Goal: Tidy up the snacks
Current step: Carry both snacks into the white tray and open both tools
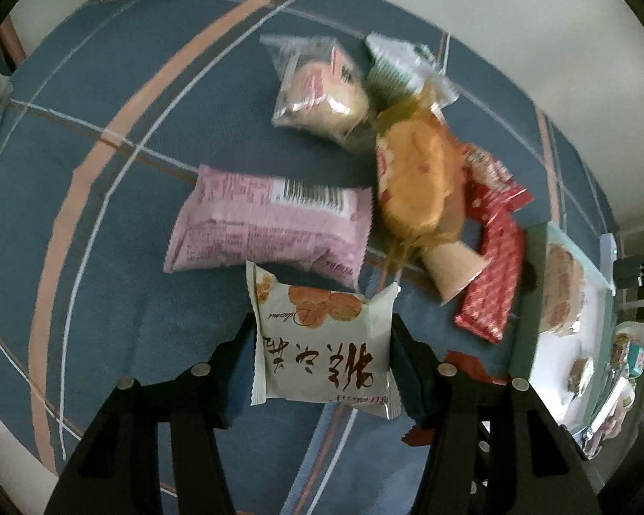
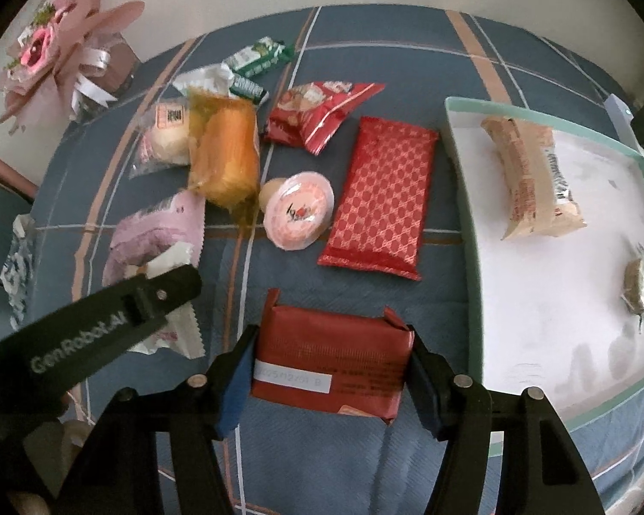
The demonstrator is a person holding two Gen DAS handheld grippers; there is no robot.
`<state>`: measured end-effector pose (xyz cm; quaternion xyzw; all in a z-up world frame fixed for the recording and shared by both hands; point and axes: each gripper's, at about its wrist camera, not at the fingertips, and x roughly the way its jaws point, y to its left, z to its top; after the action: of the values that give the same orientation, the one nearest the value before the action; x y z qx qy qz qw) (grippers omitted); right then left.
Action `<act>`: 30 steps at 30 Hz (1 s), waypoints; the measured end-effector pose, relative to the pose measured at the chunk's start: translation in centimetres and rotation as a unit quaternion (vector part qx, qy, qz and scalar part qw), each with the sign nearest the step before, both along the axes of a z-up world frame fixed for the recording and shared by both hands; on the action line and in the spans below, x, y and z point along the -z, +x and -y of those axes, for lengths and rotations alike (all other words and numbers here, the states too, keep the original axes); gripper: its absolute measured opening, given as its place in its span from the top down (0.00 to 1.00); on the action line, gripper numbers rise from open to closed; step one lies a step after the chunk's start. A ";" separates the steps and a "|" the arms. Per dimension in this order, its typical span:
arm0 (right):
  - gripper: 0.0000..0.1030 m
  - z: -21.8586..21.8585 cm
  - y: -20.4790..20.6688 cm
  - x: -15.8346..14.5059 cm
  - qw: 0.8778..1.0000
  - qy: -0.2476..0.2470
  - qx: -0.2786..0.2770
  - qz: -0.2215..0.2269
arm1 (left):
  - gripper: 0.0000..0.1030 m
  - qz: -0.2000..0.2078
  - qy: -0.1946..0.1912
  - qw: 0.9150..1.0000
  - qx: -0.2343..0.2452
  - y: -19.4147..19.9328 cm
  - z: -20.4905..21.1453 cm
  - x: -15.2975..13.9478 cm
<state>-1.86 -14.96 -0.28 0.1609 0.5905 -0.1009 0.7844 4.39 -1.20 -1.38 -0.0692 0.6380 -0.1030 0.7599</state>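
My left gripper (image 1: 322, 356) is shut on a white snack packet (image 1: 322, 343) with orange flowers and red characters. My right gripper (image 2: 330, 369) is shut on a dark red wrapped block (image 2: 330, 360) with a white label. The left gripper (image 2: 107, 322) also shows in the right wrist view at the lower left. Loose snacks lie on the blue checked cloth (image 2: 365, 43): a pink packet (image 1: 266, 219), an orange cake pack (image 2: 225, 154), a jelly cup (image 2: 298, 210), a long red patterned pack (image 2: 382, 197). A white tray (image 2: 536, 300) at the right holds two snacks.
A clear bun pack (image 1: 317, 90), green-white packets (image 2: 257, 60) and a red crumpled bag (image 2: 313, 116) lie further back. A pink flower bouquet (image 2: 51, 43) stands at the far left by the wall. A blue-white wrapper (image 2: 19, 257) lies at the cloth's left edge.
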 end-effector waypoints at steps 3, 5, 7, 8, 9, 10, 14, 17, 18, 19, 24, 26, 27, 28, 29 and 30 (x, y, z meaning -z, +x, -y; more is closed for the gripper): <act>0.35 1.0 -0.2 -1.1 1.000 0.000 0.008 0.013 | 0.43 0.015 -0.007 1.000 0.000 -0.2 -0.3 -1.5; 0.36 1.9 -0.4 -1.9 1.000 -0.002 0.018 0.022 | 0.43 0.025 -0.019 0.999 0.001 -0.4 -0.4 -2.6; 0.36 2.6 -0.7 -2.3 0.999 -0.001 0.029 0.028 | 0.43 0.031 -0.027 0.999 0.000 -0.5 -0.6 -3.3; 0.36 3.2 -0.9 -2.5 0.999 0.003 0.036 0.032 | 0.43 0.034 -0.028 0.999 -0.001 -0.6 -0.6 -3.6; 0.36 3.9 -1.1 -2.7 0.998 0.006 0.045 0.036 | 0.43 0.037 -0.027 0.999 -0.002 -0.6 -0.6 -3.9; 0.36 4.5 -1.0 -2.7 0.998 0.008 0.052 0.038 | 0.43 0.042 -0.027 0.999 -0.003 -0.8 -0.7 -4.3; 0.36 7.2 -1.9 -2.9 0.995 0.005 0.091 0.042 | 0.43 0.051 -0.030 0.998 0.008 -1.6 -0.6 -5.3; 0.36 8.9 -3.1 -2.5 0.992 0.001 0.122 0.044 | 0.43 0.056 -0.035 0.998 0.023 -1.8 1.1 -5.3; 0.36 9.6 -3.4 -2.4 0.990 -0.001 0.132 0.045 | 0.43 0.058 -0.036 0.997 0.029 -1.7 2.2 -4.6; 0.36 10.4 -3.8 -2.4 0.988 -0.006 0.145 0.044 | 0.43 0.060 -0.038 0.997 0.038 -1.8 3.1 -4.6; 0.35 15.3 -6.3 -1.9 0.976 -0.028 0.215 0.025 | 0.43 0.061 -0.061 0.991 0.105 -3.2 8.0 -4.0; 0.35 16.8 -7.1 -1.5 0.971 -0.023 0.236 0.020 | 0.43 0.059 -0.062 0.987 0.138 -4.2 10.0 -3.9; 0.35 17.5 -7.6 -1.3 0.969 -0.020 0.244 0.017 | 0.43 0.060 -0.060 0.985 0.153 -4.7 11.0 -3.8; 0.35 18.0 -7.9 -1.1 0.968 -0.017 0.252 0.015 | 0.43 0.061 -0.058 0.982 0.171 -5.3 12.1 -3.6; 0.35 18.6 -8.4 -0.9 0.965 -0.014 0.261 0.012 | 0.43 0.059 -0.056 0.978 0.191 -6.0 13.2 -3.5; 0.35 19.1 -8.7 -0.6 0.963 -0.013 0.267 0.008 | 0.43 0.057 -0.055 0.975 0.207 -6.5 14.1 -3.2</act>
<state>-10.58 -34.05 0.35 0.3038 0.5182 -0.3132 0.7356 -2.08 -15.32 1.87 0.0285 0.5873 -0.2969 0.7524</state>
